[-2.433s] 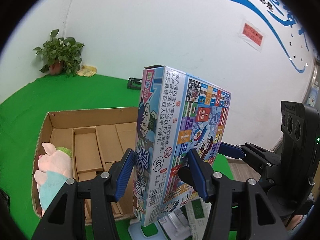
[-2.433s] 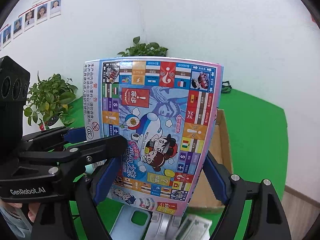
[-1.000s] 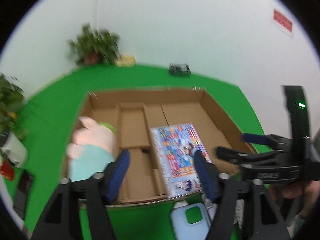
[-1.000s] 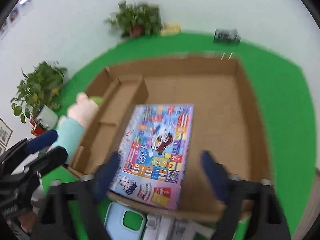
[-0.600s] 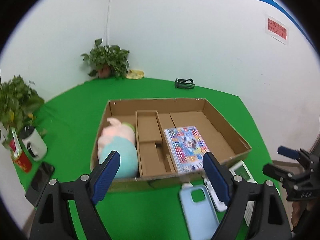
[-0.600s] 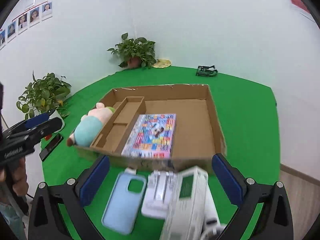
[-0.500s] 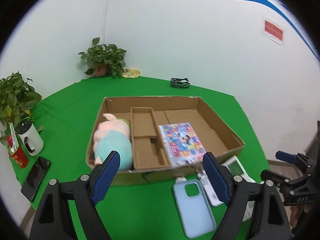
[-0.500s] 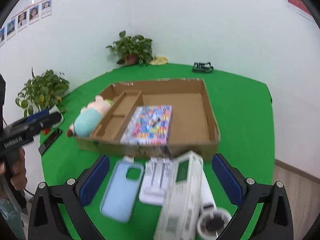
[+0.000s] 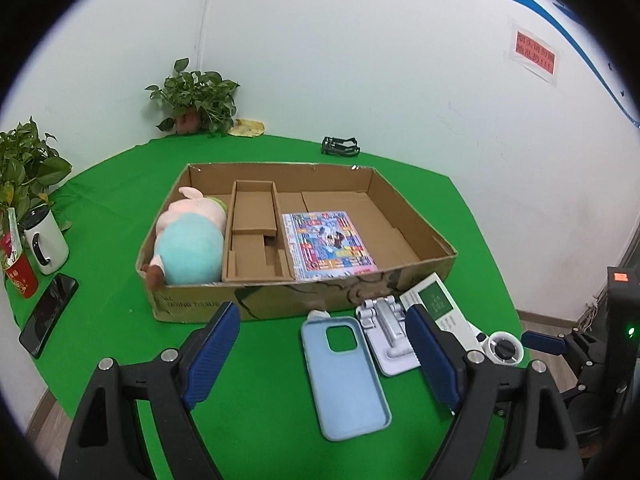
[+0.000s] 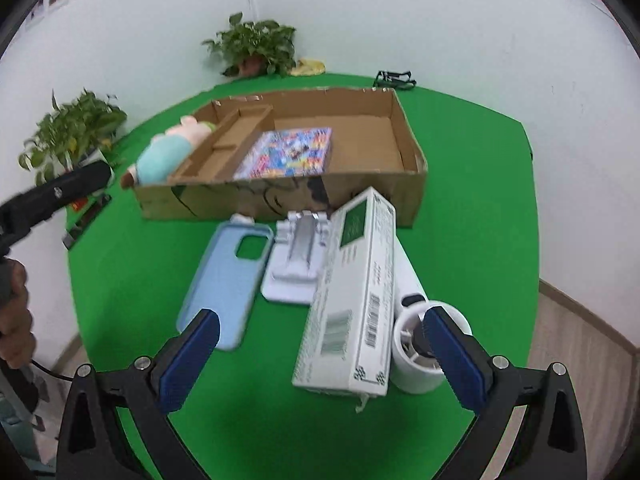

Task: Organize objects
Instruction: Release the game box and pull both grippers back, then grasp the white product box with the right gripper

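Note:
The colourful board-game box (image 9: pixel 327 240) (image 10: pixel 288 154) lies flat inside the cardboard box (image 9: pixel 280 300) (image 10: pixel 416 176), next to its dividers. A pink and teal plush pig (image 9: pixel 188 240) (image 10: pixel 168 152) lies in the left compartment. In front of the box on the green table lie a blue phone case (image 9: pixel 344 372) (image 10: pixel 228 276), a white stand (image 9: pixel 388 332) (image 10: pixel 296 260), a white and green carton (image 9: pixel 436 304) (image 10: pixel 356 296) and a white round device (image 9: pixel 502 348) (image 10: pixel 420 344). My left gripper (image 9: pixel 320 356) is open and empty above the phone case. My right gripper (image 10: pixel 320 356) is open and empty above the carton.
A white mug (image 9: pixel 44 240), a red cup (image 9: pixel 20 280) and a dark phone (image 9: pixel 48 314) sit at the table's left edge. Potted plants (image 9: pixel 192 100) (image 9: pixel 24 164) stand at the back and left. A black object (image 9: pixel 340 146) lies behind the box.
Both grippers let go of the game box, which now lies in the cardboard box. Both have drawn back toward the table's near side and are open and empty.

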Tool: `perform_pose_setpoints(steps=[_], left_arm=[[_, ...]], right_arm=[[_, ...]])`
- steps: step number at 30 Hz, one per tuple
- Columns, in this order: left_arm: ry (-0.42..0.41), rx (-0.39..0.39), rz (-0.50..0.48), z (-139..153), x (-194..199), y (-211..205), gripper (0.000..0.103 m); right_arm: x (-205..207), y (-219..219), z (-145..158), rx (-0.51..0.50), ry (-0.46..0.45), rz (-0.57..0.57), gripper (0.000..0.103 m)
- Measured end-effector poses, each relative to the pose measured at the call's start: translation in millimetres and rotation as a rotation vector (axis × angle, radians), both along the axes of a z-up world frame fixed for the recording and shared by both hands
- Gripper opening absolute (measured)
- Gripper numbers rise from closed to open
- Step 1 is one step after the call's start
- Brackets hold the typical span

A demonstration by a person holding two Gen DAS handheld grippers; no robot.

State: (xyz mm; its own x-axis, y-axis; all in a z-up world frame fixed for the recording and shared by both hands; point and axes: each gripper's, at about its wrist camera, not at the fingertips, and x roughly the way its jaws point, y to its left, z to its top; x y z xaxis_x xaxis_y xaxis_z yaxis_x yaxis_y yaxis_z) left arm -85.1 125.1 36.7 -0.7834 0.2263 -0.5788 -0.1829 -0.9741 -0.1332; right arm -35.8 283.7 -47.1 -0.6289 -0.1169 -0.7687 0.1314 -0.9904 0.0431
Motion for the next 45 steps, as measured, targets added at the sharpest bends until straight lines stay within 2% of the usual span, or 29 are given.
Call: perform_pose_setpoints(steps=[4, 6, 8, 11, 13, 14, 20, 22, 24, 25, 27, 28, 31, 33, 37, 39, 41, 44, 45], left_arm=[[-0.034, 0.006, -0.027, -9, 2, 10, 0.085], [-0.044, 0.007, -0.034, -13, 2, 13, 0.085], [-0.067, 0.008, -0.041, -18, 0, 16, 0.085], [-0.099, 0.022, -0.062, -24, -1, 19, 0.085], [-0.109, 0.027, -0.073, -26, 0, 20, 0.085], [-0.112, 0.036, -0.082, -27, 0, 20, 0.084], [-0.145, 0.066, -0.116, -35, -1, 22, 0.083], [-0.173, 0.086, -0.123, -40, -4, 22, 0.083], [-0.205, 0.107, -0.146, -45, -8, 24, 0.083], [-0.231, 0.121, -0.172, -49, -13, 27, 0.083], [-0.292, 0.15, -0.222, -58, -25, 35, 0.083], [-0.326, 0.163, -0.246, -63, -31, 40, 0.083], [-0.423, 0.227, -0.345, -81, -55, 59, 0.083], [-0.47, 0.237, -0.387, -92, -66, 70, 0.083], [-0.556, 0.27, -0.424, -115, -80, 90, 0.081], [-0.583, 0.3, -0.468, -122, -82, 99, 0.079], [-0.602, 0.326, -0.496, -129, -83, 103, 0.073], [-0.644, 0.422, -0.533, -138, -85, 102, 0.057], [-0.649, 0.431, -0.549, -139, -84, 103, 0.056]], right_arm=[[-1, -7, -17, 0.054, -0.04, 0.011, 0.096], [-2, -9, -24, 0.072, -0.058, 0.005, 0.08], [-5, -11, -30, 0.081, -0.067, 0.002, 0.068], [-7, -13, -38, 0.097, -0.089, -0.007, 0.06], [-7, -14, -41, 0.136, -0.088, -0.025, 0.05], [-6, -13, -41, 0.141, -0.088, -0.035, 0.039], [1, -11, -34, 0.117, -0.041, -0.036, 0.025], [4, -11, -32, 0.085, -0.038, -0.026, 0.025], [5, -8, -32, 0.062, -0.042, -0.03, 0.03], [5, -5, -33, 0.037, -0.051, -0.038, 0.033], [5, 1, -36, -0.011, -0.074, -0.048, 0.049], [4, 3, -38, -0.037, -0.087, -0.047, 0.05], [6, 2, -40, -0.036, -0.092, -0.044, 0.052], [8, 1, -42, -0.044, -0.092, -0.046, 0.061], [10, -5, -46, -0.043, -0.088, -0.026, 0.069], [11, -10, -49, -0.029, -0.081, 0.001, 0.077], [10, -15, -52, -0.002, -0.078, 0.007, 0.079], [6, -13, -54, -0.001, -0.082, -0.006, 0.08], [5, -12, -54, -0.005, -0.083, -0.009, 0.08]])
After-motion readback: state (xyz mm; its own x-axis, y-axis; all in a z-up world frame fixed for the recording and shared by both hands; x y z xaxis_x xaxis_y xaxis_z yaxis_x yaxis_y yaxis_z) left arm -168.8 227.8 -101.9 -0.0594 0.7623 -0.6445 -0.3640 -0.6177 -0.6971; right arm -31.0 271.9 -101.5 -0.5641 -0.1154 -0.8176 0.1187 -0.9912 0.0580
